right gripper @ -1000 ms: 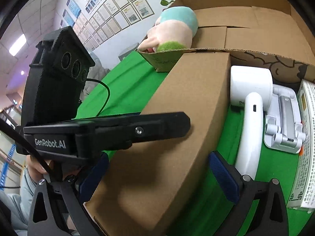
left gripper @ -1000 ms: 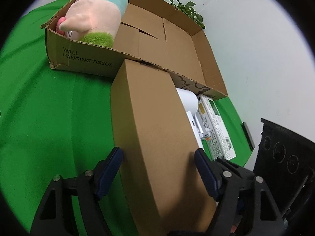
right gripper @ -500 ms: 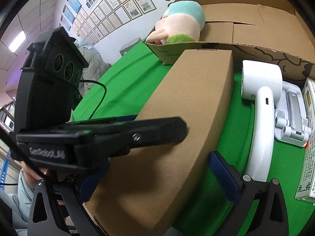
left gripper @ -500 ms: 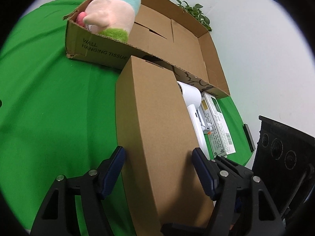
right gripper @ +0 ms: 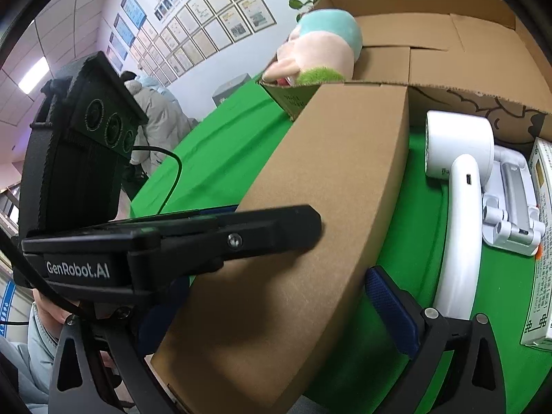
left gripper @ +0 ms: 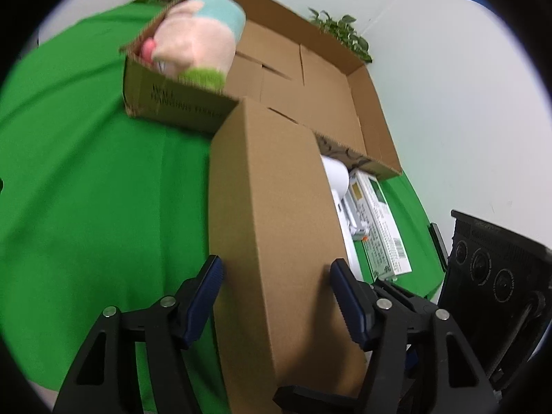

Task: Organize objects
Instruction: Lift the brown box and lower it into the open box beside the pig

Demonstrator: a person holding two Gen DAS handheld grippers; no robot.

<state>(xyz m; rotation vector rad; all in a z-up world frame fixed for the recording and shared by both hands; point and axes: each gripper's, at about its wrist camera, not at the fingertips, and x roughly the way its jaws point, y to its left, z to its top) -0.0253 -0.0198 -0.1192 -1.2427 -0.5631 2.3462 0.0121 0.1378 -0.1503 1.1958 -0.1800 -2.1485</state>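
A long plain brown carton (left gripper: 272,214) is held between both grippers, its far end near the open cardboard box (left gripper: 345,103). My left gripper (left gripper: 276,289) is shut on the carton's near end, blue pads pressing both sides. My right gripper (right gripper: 276,303) straddles the same carton (right gripper: 331,186) from the other side; its left pad is hidden behind the left gripper body (right gripper: 172,241), so its hold is unclear. A pink and teal plush toy (left gripper: 200,41) lies in the open box's left end, and shows in the right wrist view (right gripper: 321,51).
On the green cloth (left gripper: 86,172) to the carton's right lie a white hair dryer (right gripper: 459,179), a white folding stand (right gripper: 510,207) and a white printed packet (left gripper: 379,224). Leafy plants (left gripper: 341,31) stand behind the box. A person in a pale coat (right gripper: 151,117) is far left.
The carton has been lifted and drawn back toward me, away from the open box's front wall. Both grippers keep the same hold on it.
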